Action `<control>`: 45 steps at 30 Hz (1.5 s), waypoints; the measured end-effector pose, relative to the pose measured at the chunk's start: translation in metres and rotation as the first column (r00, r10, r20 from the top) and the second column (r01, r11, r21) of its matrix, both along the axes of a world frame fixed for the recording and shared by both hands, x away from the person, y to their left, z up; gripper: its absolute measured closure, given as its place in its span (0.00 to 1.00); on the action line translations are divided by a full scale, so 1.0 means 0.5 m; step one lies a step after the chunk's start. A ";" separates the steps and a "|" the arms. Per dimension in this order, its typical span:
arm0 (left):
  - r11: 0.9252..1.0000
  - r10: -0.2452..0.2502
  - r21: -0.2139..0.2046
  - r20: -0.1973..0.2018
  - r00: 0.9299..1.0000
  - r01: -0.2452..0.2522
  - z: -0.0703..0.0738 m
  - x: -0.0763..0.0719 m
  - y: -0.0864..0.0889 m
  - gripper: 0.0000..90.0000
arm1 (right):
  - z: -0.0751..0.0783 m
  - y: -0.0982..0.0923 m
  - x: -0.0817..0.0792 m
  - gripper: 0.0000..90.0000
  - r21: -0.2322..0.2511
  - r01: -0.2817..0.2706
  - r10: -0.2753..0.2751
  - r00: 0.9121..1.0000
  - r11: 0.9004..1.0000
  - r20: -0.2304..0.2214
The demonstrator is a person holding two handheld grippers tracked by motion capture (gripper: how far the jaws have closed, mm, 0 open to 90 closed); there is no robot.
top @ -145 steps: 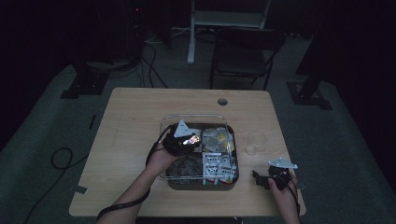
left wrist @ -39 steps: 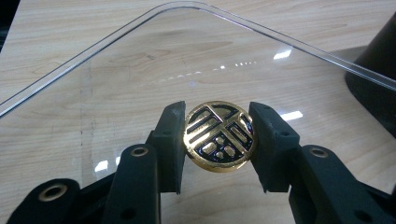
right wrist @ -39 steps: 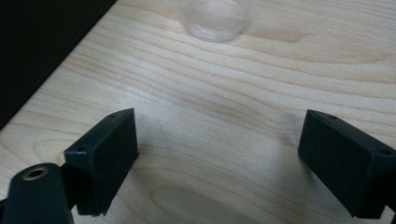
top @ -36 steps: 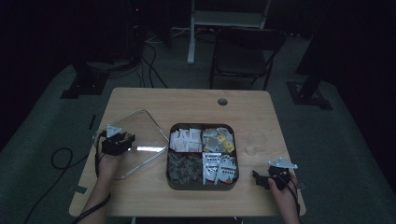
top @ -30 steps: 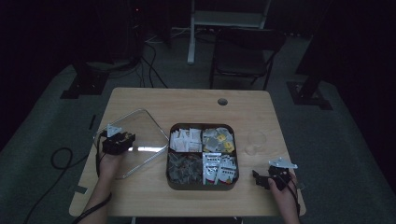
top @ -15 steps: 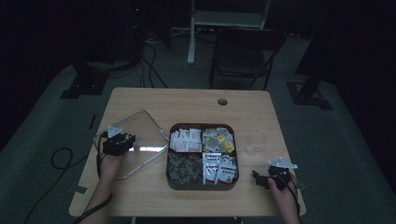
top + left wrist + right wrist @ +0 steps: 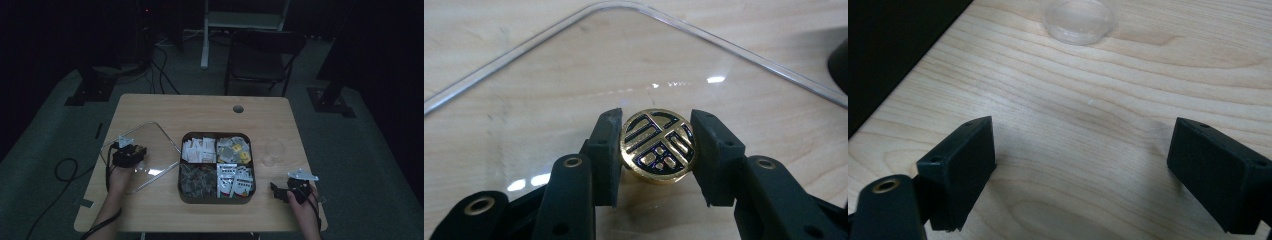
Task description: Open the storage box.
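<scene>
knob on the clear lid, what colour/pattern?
Round gold knob with a black-inlaid symbol pattern, clamped by the left gripper. Clearest in the left gripper view.

The round knob (image 7: 658, 146) is gold with a black, maze-like emblem on its face. The lid (image 7: 574, 100) around it is clear glass. The left tongs (image 7: 656, 150) are matte black. The desk (image 7: 1088, 130) is pale wood with wavy brown grain. The box (image 7: 216, 167) is dark, holding white and yellow packets.

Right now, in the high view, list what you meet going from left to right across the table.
Left gripper on the clear lid → four-part tray of packets → small clear dish → right gripper.
</scene>
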State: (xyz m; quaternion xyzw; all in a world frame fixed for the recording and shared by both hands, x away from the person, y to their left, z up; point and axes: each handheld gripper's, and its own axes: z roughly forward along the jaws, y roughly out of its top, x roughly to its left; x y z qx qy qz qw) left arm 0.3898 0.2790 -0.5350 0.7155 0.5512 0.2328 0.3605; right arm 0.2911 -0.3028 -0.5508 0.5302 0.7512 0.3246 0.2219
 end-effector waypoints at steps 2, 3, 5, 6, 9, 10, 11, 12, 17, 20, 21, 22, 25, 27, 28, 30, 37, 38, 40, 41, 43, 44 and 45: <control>0.999 0.003 -0.045 0.002 1.000 -0.003 0.001 0.001 0.005 0.54 | 0.000 0.000 0.000 0.13 0.000 0.000 0.000 1.000 1.000 0.000; 0.999 0.012 -0.043 0.005 1.000 -0.012 0.003 0.000 0.007 0.50 | 0.000 0.000 0.000 0.13 0.000 0.000 0.000 1.000 1.000 0.000; 0.997 0.008 -0.076 0.013 1.000 -0.007 0.007 -0.003 0.013 0.44 | 0.000 0.000 0.000 0.13 0.000 0.000 0.000 1.000 1.000 0.000; 0.997 0.008 -0.078 0.012 1.000 -0.007 0.008 -0.004 0.015 0.37 | 0.000 0.000 0.000 0.13 0.000 0.000 0.000 1.000 1.000 0.000; 0.998 0.006 -0.066 0.011 1.000 -0.005 0.012 -0.007 0.019 0.31 | 0.000 0.000 0.000 0.13 0.000 0.000 0.000 1.000 1.000 0.000; 0.997 0.007 -0.082 0.010 1.000 -0.006 0.013 -0.007 0.021 0.29 | 0.000 0.000 0.000 0.13 0.000 0.000 0.000 1.000 1.000 0.000; 0.996 0.005 -0.088 0.011 1.000 -0.004 0.014 -0.008 0.022 0.28 | 0.000 0.000 0.000 0.13 0.000 0.000 0.000 1.000 1.000 0.000; 0.997 0.005 -0.080 0.014 1.000 -0.004 0.015 -0.009 0.022 0.25 | 0.000 0.000 0.000 0.13 0.000 0.000 0.000 1.000 1.000 0.000; 0.997 -0.028 -0.066 0.029 0.999 0.030 0.017 -0.020 0.019 0.21 | 0.000 0.000 0.000 0.13 0.000 0.000 0.000 1.000 1.000 0.000; 0.996 -0.042 -0.074 0.045 0.998 0.045 0.020 -0.028 0.018 0.16 | 0.000 0.000 0.000 0.13 0.000 0.000 0.000 1.000 1.000 0.000; 0.995 -0.054 -0.086 0.045 0.997 0.058 0.022 -0.034 0.017 0.16 | 0.000 0.000 0.000 0.13 0.000 0.000 0.000 1.000 1.000 0.000; 0.994 -0.063 -0.091 0.038 0.997 0.066 0.023 -0.035 0.017 0.11 | 0.000 0.000 0.000 0.13 0.000 0.000 0.000 1.000 1.000 0.000; 0.992 -0.091 -0.089 0.023 0.996 0.092 0.026 -0.039 0.014 0.00 | 0.000 0.000 0.000 0.13 0.000 0.000 0.000 1.000 1.000 0.000; 0.990 -0.112 -0.084 0.025 0.993 0.114 0.029 -0.042 0.011 0.00 | 0.000 0.000 0.000 0.13 0.000 0.000 0.000 1.000 1.000 0.000; 0.990 -0.117 -0.078 0.027 0.993 0.119 0.031 -0.044 0.010 0.00 | 0.000 0.000 0.000 0.13 0.000 0.000 0.000 1.000 1.000 0.000; 0.987 -0.135 -0.086 0.034 0.990 0.138 0.034 -0.047 0.008 0.00 | 0.000 0.000 0.000 0.13 0.000 0.000 0.000 1.000 1.000 0.000; 0.975 -0.202 -0.090 0.043 0.978 0.205 0.047 -0.061 -0.003 0.01 | 0.000 0.000 0.000 0.13 0.000 0.000 0.000 1.000 1.000 0.000; 0.972 -0.214 -0.091 0.040 0.976 0.217 0.048 -0.064 -0.005 0.01 | 0.000 0.000 0.000 0.13 0.000 0.000 0.000 1.000 1.000 0.000; 0.968 -0.236 -0.084 0.035 0.971 0.238 0.049 -0.068 -0.010 0.01 | 0.000 0.000 0.000 0.13 0.000 0.000 0.000 1.000 1.000 0.000; 0.965 -0.249 -0.077 0.031 0.968 0.250 0.049 -0.070 -0.013 0.01 | 0.000 0.000 0.000 0.13 0.000 0.000 0.000 1.000 1.000 -0.001; 0.959 -0.273 -0.068 0.029 0.962 0.275 0.049 -0.077 -0.019 0.01 | 0.000 0.000 0.000 0.13 0.000 0.000 0.000 1.000 1.000 0.000; 0.956 -0.284 -0.069 0.023 0.958 0.285 0.049 -0.080 -0.021 0.01 | 0.000 0.000 0.000 0.13 0.000 0.000 0.000 1.000 1.000 -0.001; 0.954 -0.292 -0.069 0.023 0.956 0.293 0.049 -0.084 -0.023 0.01 | 0.000 0.000 0.000 0.13 0.000 0.000 0.000 1.000 1.000 -0.001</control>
